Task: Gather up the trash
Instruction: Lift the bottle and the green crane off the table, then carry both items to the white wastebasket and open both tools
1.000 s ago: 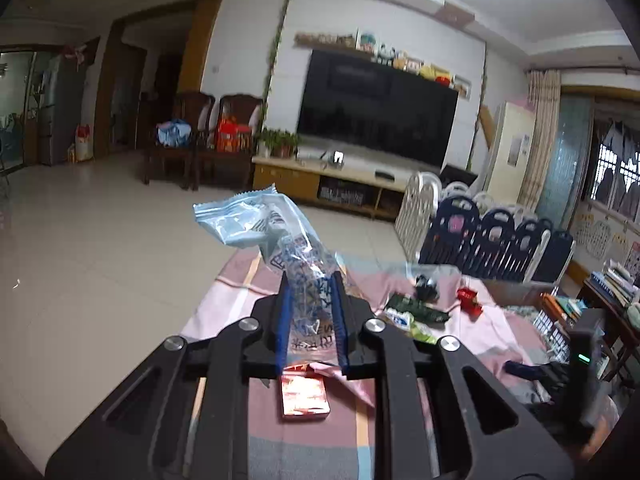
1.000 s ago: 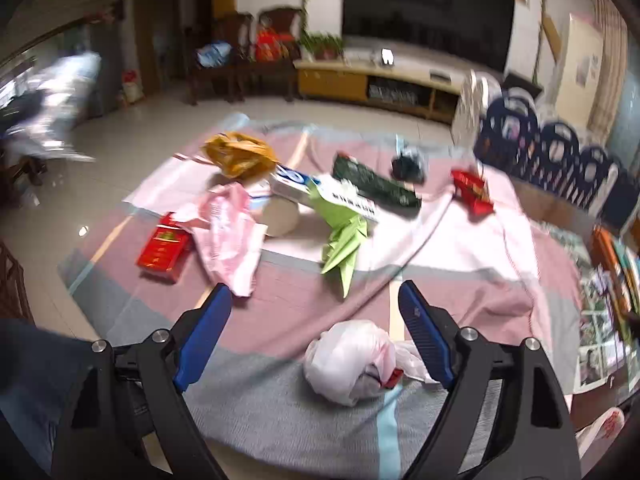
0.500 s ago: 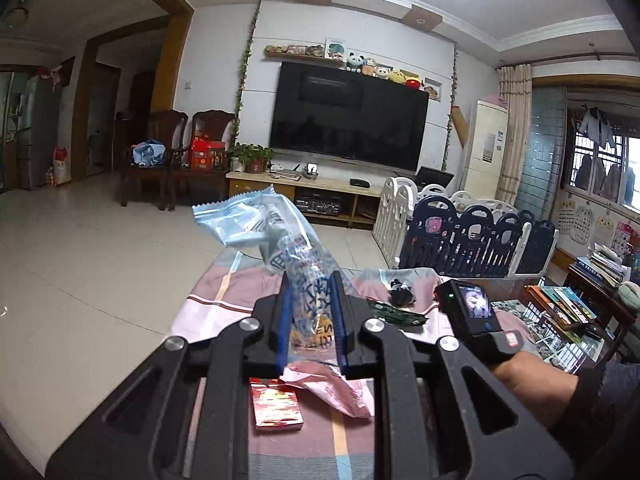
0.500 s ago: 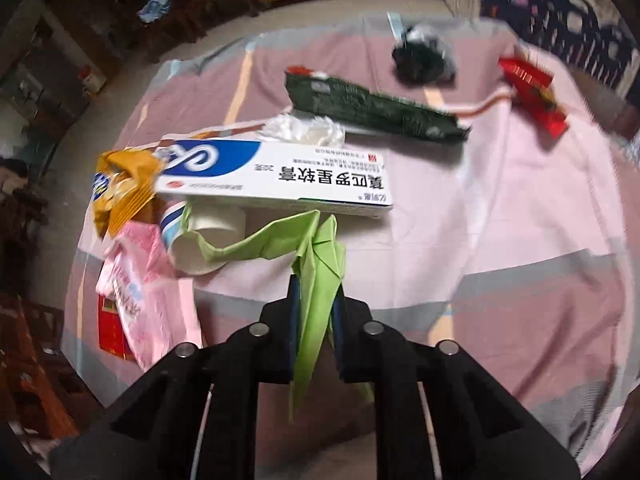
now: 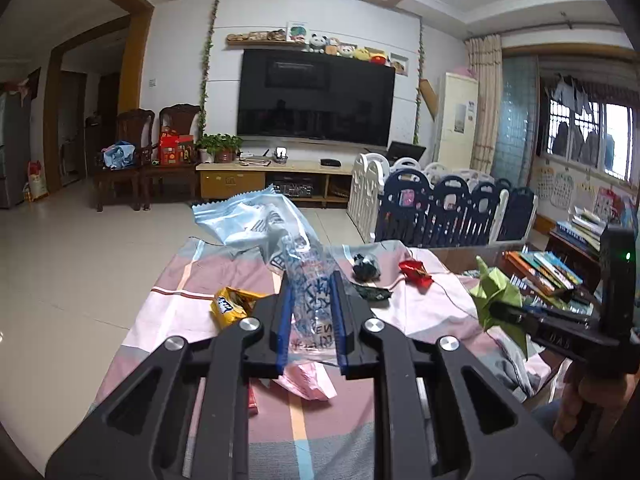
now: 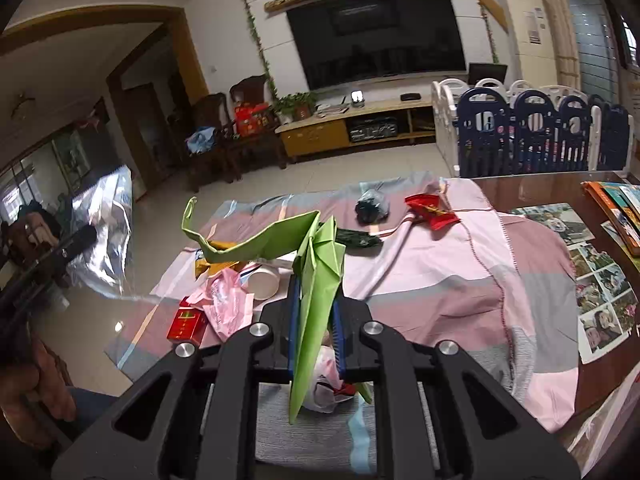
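Note:
My left gripper (image 5: 310, 280) is shut on a clear and light-blue plastic bag (image 5: 256, 224), held above the table's left part. My right gripper (image 6: 316, 284) is shut on a folded green paper (image 6: 316, 248), lifted above the pink and grey cloth (image 6: 440, 272). The green paper also shows in the left wrist view (image 5: 496, 296), at the right. On the cloth lie a yellow wrapper (image 5: 230, 304), a pink wrapper (image 6: 224, 304), a red box (image 6: 186, 324), a paper cup (image 6: 264, 280), a dark green packet (image 6: 358, 239), a dark bundle (image 6: 372, 206), a red wrapper (image 6: 430, 208) and a white bag (image 6: 326, 376).
Books (image 5: 552, 272) and photos (image 6: 600, 280) lie on the table's right side. A blue and white playpen fence (image 6: 540, 136) stands behind the table. A TV stand (image 6: 352, 128) and wooden chairs (image 5: 136, 160) line the far wall.
My right gripper closed on the green paper and lifted it off the cloth. My left gripper kept its hold on the plastic bag and tilted up a little.

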Demonstrator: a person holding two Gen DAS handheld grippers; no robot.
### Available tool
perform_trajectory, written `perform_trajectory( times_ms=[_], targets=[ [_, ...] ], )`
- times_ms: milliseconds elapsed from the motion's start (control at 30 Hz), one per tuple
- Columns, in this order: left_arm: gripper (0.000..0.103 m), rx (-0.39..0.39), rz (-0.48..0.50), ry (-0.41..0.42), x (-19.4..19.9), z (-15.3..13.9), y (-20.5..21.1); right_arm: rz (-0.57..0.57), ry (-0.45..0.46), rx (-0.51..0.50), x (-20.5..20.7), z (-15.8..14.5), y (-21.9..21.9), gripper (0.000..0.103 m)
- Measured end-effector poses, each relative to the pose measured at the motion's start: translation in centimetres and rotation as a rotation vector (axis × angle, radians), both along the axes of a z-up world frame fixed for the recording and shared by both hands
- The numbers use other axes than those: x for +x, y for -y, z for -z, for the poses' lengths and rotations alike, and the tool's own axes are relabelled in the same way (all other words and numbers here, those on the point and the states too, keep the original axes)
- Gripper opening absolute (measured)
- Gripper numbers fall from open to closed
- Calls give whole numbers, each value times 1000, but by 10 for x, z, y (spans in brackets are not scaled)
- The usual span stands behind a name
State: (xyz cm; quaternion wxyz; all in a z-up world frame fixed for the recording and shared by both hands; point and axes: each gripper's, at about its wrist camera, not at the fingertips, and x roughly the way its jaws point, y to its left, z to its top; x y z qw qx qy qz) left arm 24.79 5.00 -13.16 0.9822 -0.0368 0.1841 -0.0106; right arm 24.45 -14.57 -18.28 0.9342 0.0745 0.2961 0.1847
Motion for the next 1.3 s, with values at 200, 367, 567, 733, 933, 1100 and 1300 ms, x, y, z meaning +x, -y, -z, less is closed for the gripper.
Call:
perform_trajectory(
  times_ms=[200,367,567,733,933,1100,1300],
  targets=[
    [19,58,16,-33,7,9,18,14,-38,6,15,9,2,15],
    [19,54,6,-60,12,14,16,8,-27,6,13,8,-3,15],
    [19,61,8,-67,13,15,21,6,-32,9,12,8,-3,15],
    [19,61,8,-67,13,13,20,3,-35,6,11,9,-5,15],
    [19,61,7,-70,14,14,20,0,-38,5,12,11,-6,15],
    [19,64,8,-70,14,15,20,0,-35,12,13,11,-5,15],
    [19,70,35,-69,15,17,25,46,2,95,-4,-14,33,15]
  ],
)
